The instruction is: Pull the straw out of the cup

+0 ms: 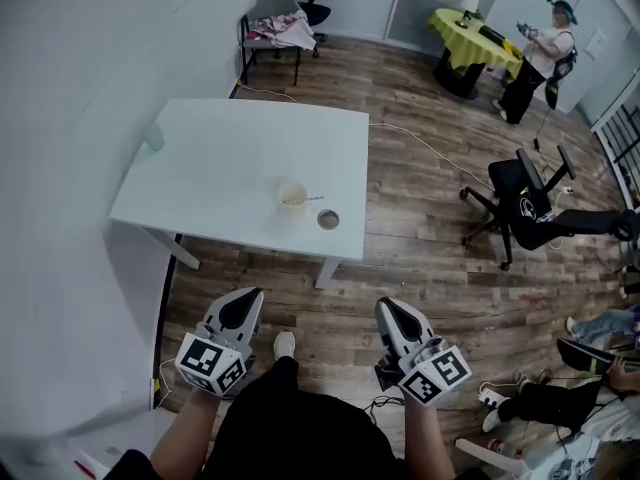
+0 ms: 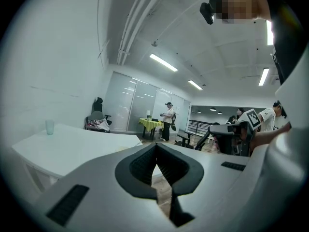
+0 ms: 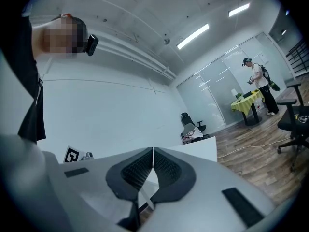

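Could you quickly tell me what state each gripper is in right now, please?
Left gripper: closed, jaws tip to tip, holding nothing.
Right gripper: closed, jaws tip to tip, holding nothing.

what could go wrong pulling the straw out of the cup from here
The cup stands free close to the table's near edge, so a one-sided pull on the straw may tip or drag it. Left tongs and right tongs are both shut and short of the table; reaching in shut could knock the thin straw aside.
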Demonstrator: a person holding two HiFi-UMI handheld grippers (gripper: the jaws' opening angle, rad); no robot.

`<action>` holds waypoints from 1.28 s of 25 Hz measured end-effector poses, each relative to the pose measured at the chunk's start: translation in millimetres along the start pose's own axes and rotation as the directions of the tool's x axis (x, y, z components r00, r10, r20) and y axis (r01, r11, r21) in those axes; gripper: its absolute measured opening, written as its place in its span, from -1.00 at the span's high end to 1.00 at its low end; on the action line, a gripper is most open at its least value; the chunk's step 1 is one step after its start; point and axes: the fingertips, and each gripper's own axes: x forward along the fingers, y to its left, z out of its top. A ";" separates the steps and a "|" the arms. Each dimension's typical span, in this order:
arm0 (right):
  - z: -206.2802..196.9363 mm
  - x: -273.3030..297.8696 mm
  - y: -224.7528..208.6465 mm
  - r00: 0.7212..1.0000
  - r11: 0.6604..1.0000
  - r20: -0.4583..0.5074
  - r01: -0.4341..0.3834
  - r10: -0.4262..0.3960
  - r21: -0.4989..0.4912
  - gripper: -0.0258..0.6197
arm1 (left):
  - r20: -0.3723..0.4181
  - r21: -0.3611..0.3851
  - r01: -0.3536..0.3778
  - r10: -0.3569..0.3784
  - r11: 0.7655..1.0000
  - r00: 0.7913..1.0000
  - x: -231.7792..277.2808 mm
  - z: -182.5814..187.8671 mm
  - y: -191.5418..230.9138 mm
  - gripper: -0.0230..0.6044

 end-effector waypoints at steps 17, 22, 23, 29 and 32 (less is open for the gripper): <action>5.3 102.6 -9.1 0.995 0.995 0.030 0.096 -0.096 -0.015 0.85 | 0.032 0.005 0.104 -0.104 0.995 0.994 54.9 36.9 97.9 0.88; 4.9 115.9 -11.3 0.996 0.996 0.017 0.093 -0.092 -0.020 0.85 | 0.023 0.004 0.096 -0.096 0.995 0.995 56.4 36.2 111.1 0.88; 6.0 118.1 -12.4 0.996 0.996 0.017 0.090 -0.089 -0.020 0.85 | 0.021 0.004 0.096 -0.096 0.995 0.995 57.9 35.9 112.1 0.88; 10.6 134.8 -21.9 0.998 0.998 0.001 0.061 -0.061 -0.017 0.85 | 0.016 -0.005 0.084 -0.084 0.996 0.996 70.3 40.8 114.7 0.88; 15.5 145.6 -29.0 0.999 0.999 -0.006 0.034 -0.034 -0.023 0.85 | 0.013 -0.007 0.070 -0.069 0.998 0.998 78.9 40.8 114.2 0.88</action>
